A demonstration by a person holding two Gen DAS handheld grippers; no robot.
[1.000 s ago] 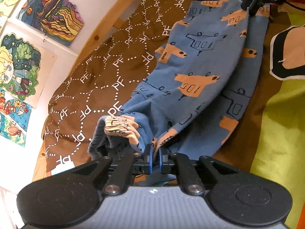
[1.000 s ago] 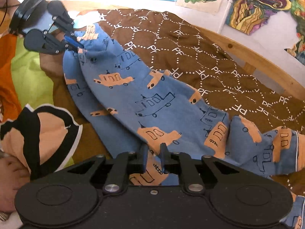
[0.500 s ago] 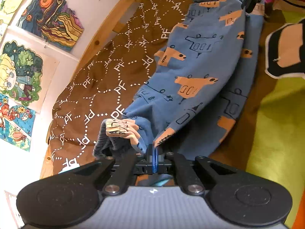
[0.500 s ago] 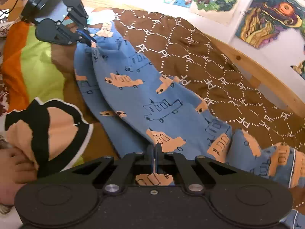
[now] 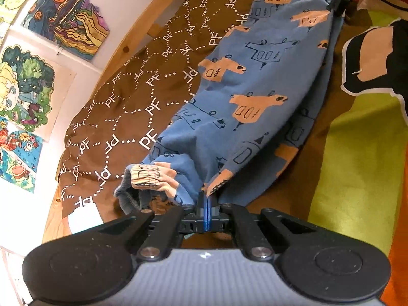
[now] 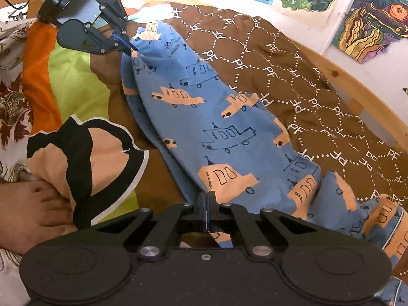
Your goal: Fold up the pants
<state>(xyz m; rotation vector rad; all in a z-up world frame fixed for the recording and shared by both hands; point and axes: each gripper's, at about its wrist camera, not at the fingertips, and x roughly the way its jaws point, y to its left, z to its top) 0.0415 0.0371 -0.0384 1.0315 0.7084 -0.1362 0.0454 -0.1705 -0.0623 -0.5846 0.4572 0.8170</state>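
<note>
The blue pants [image 5: 250, 97] with orange and outlined cars lie stretched across the brown bedspread [image 5: 142, 97]. My left gripper [image 5: 207, 199] is shut on the edge of the pants at one end, beside a bunched cuff [image 5: 148, 176]. My right gripper [image 6: 206, 199] is shut on the pants [image 6: 209, 127] at the other end. Each gripper shows in the other's view: the right gripper [image 5: 339, 10] at top right, the left gripper [image 6: 127, 47] at top left. The cloth hangs taut between them, lifted a little off the bed.
A green and orange blanket [image 5: 362, 153] lies on the near side. A black and peach garment [image 6: 84, 158] lies beside the pants, next to a bare foot [image 6: 33, 209]. The wooden bed rail [image 6: 357, 84] and a wall with drawings [image 5: 63, 17] are beyond.
Both grippers closed on the pants' edge, from slightly open a second ago. They then lifted and pulled the cloth tighter between them.
</note>
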